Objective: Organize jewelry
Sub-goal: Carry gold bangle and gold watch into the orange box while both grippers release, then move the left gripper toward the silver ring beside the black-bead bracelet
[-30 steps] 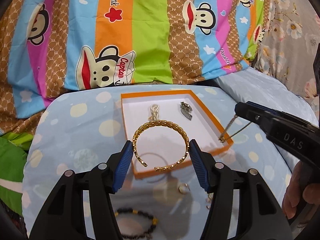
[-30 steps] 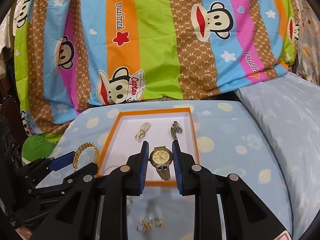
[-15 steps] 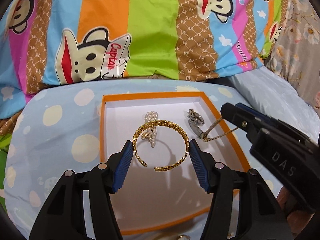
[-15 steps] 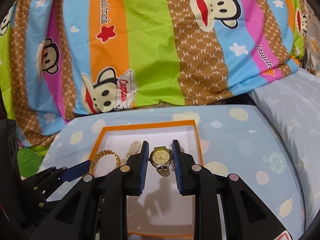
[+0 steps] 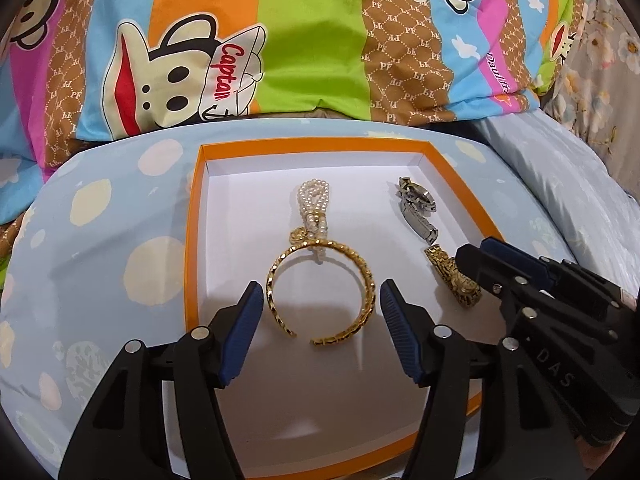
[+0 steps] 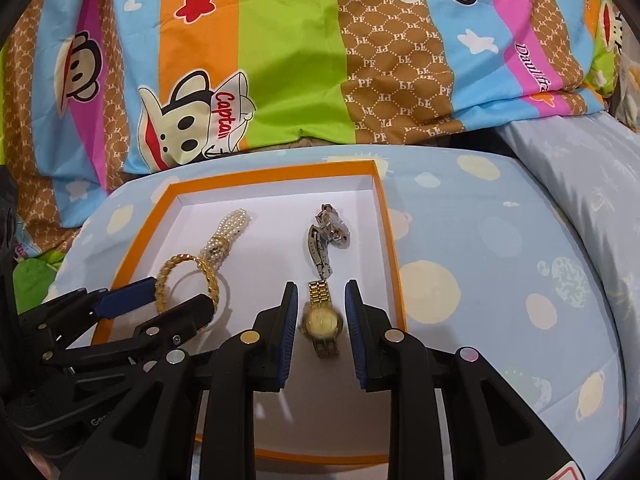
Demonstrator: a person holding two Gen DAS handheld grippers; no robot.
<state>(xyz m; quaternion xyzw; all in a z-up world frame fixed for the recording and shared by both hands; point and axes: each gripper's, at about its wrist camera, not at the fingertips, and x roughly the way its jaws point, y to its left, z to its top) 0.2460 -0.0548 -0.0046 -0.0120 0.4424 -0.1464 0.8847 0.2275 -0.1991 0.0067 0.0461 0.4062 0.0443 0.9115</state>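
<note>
An orange-rimmed white tray (image 5: 192, 216) (image 6: 390, 240) lies on a blue spotted cushion. In it are a pearl bracelet (image 5: 312, 212) (image 6: 226, 236) and a silver watch (image 5: 416, 204) (image 6: 326, 236). My left gripper (image 5: 320, 304) (image 6: 176, 300) is open, with a gold open bangle (image 5: 320, 280) (image 6: 188, 276) lying on the tray floor between its fingers, apart from the pads. My right gripper (image 6: 322, 316) (image 5: 472, 264) is open, with a gold watch (image 6: 322, 320) (image 5: 454, 278) lying blurred on the tray floor between its fingers.
A striped cartoon-monkey blanket (image 5: 280, 40) (image 6: 280, 60) rises behind the cushion. A pale blue pillow (image 5: 560, 176) (image 6: 580, 184) lies to the right. The blue spotted cushion (image 5: 100, 248) (image 6: 480, 280) surrounds the tray.
Both grippers moved forward and down over the tray. Both have opened: the bangle and the gold watch now lie loose on the tray floor.
</note>
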